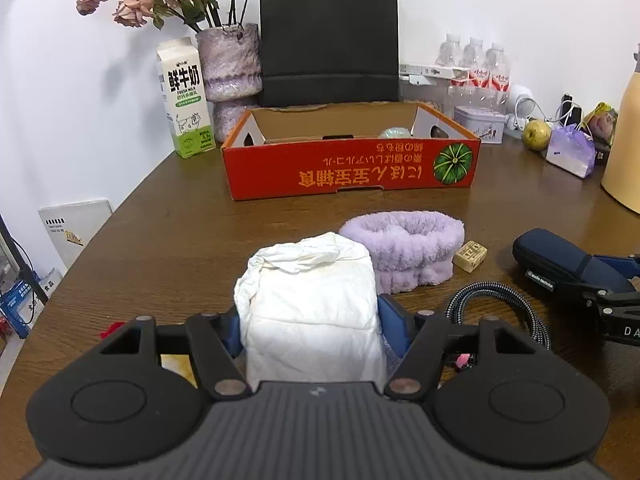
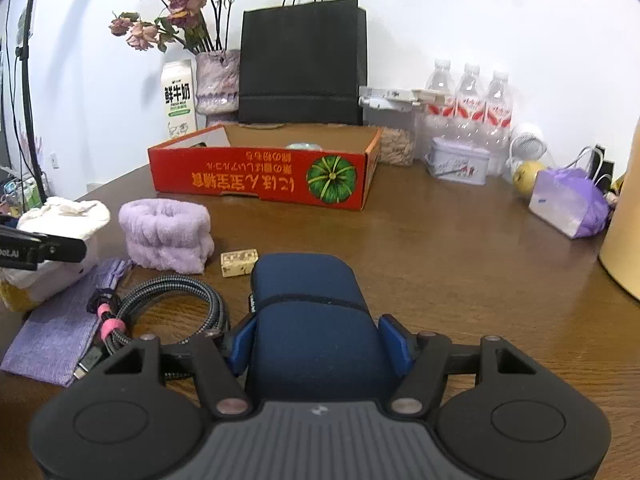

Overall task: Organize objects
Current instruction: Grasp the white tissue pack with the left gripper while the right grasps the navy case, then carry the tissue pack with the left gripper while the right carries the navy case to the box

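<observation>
The red cardboard box [image 1: 352, 168] sits open-topped toward the back of the tabletop [image 1: 192, 232] and is the likely destination, so every place below is given from it. Something pale already lies inside, against its far right end.

In front of the box, the left gripper [image 1: 310, 320] has its jaws clamped on a white crumpled bundle [image 1: 308, 300]. In front of the box and to its right, the right gripper [image 2: 318, 340] has its jaws clamped on a navy soft case [image 2: 308, 320].

Both loads are soft, so I judge the grips should stay firm but not crushing. Carry each one high enough to clear the box's near wall, then release low inside, filling the empty left part first.

Still lying in front of the box are the lilac fluffy headband [image 1: 404, 252], the braided cable [image 2: 176, 304] and, smallest, a tan block [image 2: 239, 264] just beside the headband. Keep the carry paths above them.
</observation>
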`<state>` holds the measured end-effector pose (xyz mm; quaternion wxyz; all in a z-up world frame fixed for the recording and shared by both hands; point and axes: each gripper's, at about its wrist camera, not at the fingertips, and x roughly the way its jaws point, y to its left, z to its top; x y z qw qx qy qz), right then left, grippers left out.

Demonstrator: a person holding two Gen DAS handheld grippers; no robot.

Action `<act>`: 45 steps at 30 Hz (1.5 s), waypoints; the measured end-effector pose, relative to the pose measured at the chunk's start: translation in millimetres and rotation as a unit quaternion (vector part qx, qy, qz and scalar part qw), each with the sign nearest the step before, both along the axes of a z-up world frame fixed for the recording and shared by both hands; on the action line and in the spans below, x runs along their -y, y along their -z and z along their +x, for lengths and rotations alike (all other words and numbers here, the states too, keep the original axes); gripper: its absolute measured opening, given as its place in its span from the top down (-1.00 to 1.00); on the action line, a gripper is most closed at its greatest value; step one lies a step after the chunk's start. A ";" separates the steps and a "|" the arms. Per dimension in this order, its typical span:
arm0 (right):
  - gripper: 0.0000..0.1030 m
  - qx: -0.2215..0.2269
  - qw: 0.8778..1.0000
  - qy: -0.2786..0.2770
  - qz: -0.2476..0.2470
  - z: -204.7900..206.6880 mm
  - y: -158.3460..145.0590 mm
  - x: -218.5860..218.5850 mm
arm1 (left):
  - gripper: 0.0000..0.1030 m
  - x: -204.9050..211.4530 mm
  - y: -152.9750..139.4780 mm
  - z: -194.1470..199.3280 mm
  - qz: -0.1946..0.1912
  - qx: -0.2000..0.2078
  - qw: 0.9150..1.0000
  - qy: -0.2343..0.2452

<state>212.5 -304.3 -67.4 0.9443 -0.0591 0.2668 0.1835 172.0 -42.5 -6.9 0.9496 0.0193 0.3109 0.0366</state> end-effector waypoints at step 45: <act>-0.21 0.150 0.986 -0.034 0.067 57.0 -90.9 -90.5 | -0.28 -12.6 -84.3 79.4 -0.039 0.085 0.996 -0.002</act>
